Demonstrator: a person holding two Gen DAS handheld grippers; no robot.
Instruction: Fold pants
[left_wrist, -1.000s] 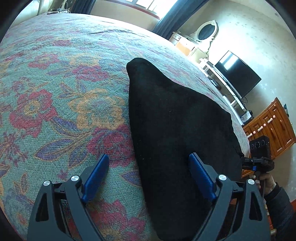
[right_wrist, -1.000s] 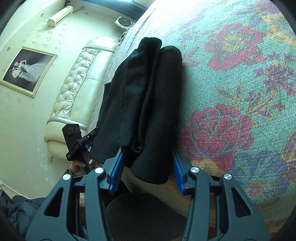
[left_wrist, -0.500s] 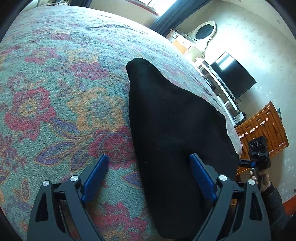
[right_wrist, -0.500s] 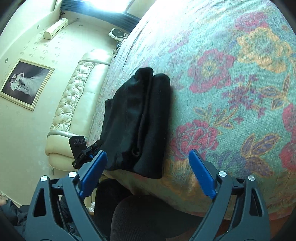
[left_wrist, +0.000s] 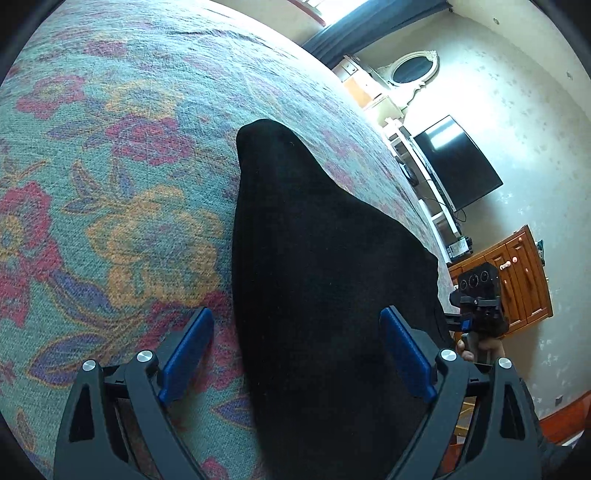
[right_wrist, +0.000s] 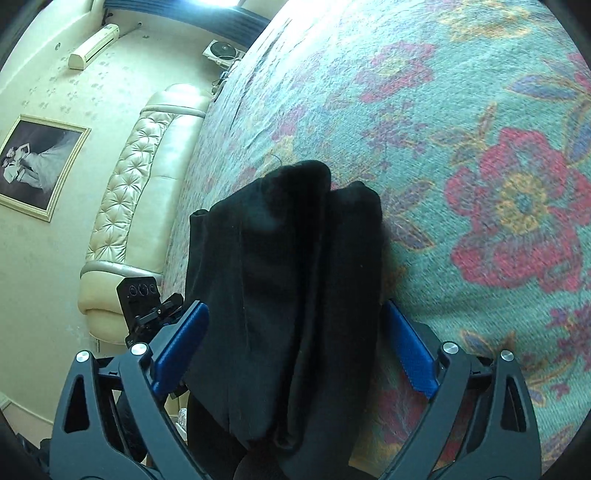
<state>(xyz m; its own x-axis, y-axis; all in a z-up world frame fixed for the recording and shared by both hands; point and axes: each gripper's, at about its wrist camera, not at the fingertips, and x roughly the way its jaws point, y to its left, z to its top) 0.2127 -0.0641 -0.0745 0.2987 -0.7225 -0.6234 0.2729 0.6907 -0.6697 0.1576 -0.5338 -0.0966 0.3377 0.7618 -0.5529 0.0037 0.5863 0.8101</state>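
The black pants (left_wrist: 317, 266) lie folded into a thick bundle on the floral bedspread (left_wrist: 110, 155) near the bed's edge. My left gripper (left_wrist: 295, 354) is open, its blue fingers (left_wrist: 188, 350) straddling the near end of the bundle. In the right wrist view the stacked layers of the pants (right_wrist: 288, 288) show from the other side. My right gripper (right_wrist: 291, 350) is open with the bundle's end between its fingers (right_wrist: 410, 350), not pinched. Each gripper shows in the other's view: the right one (left_wrist: 480, 306) and the left one (right_wrist: 144, 302).
The bedspread (right_wrist: 480, 147) stretches far beyond the pants. A cream tufted headboard (right_wrist: 125, 206) is at one end of the bed. A TV (left_wrist: 458, 162), a white dresser with mirror (left_wrist: 410, 74) and a wooden cabinet (left_wrist: 517, 280) stand past the bed's far edge.
My right gripper let go of the pants, drew back wide open, then came in again around the bundle's end. The left gripper stayed open and barely moved.
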